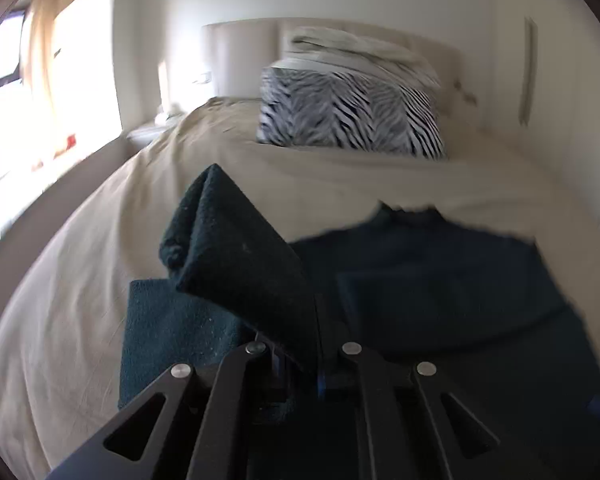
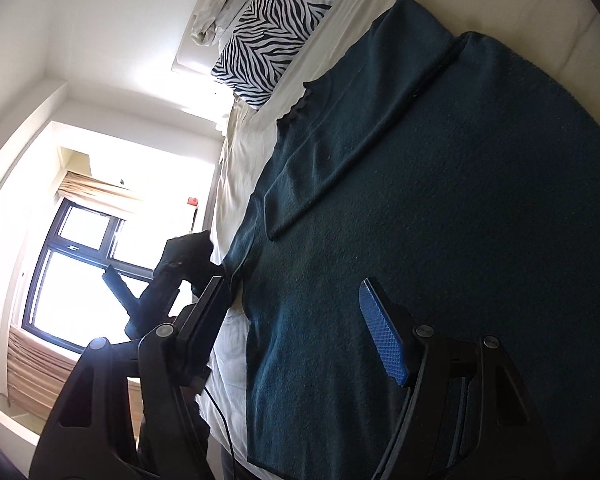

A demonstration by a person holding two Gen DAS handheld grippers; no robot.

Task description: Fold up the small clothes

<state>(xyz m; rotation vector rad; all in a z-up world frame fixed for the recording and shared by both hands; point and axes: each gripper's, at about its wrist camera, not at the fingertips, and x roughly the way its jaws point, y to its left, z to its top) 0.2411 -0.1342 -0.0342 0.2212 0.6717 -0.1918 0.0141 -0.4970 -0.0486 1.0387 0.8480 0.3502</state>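
Observation:
A dark teal knit garment (image 1: 440,280) lies spread on the beige bed sheet (image 1: 80,280). My left gripper (image 1: 300,364) is shut on a raised flap of the garment (image 1: 236,248), which stands up in front of the jaws and hides the fingertips. In the right wrist view the same garment (image 2: 460,240) fills the bed, with a sleeve (image 2: 340,160) folded across its body. My right gripper (image 2: 292,284) hovers over the garment's near edge, open, with nothing between its blue pad (image 2: 382,340) and the other finger. A dark silhouette of the left gripper (image 2: 172,276) shows against the window.
A zebra-striped pillow (image 1: 352,116) sits at the head of the bed with crumpled pale bedding (image 1: 352,52) on top, against a padded headboard (image 1: 240,56). A bright window (image 2: 80,272) with curtains is beside the bed. The bed edge (image 2: 228,208) runs along the garment's window side.

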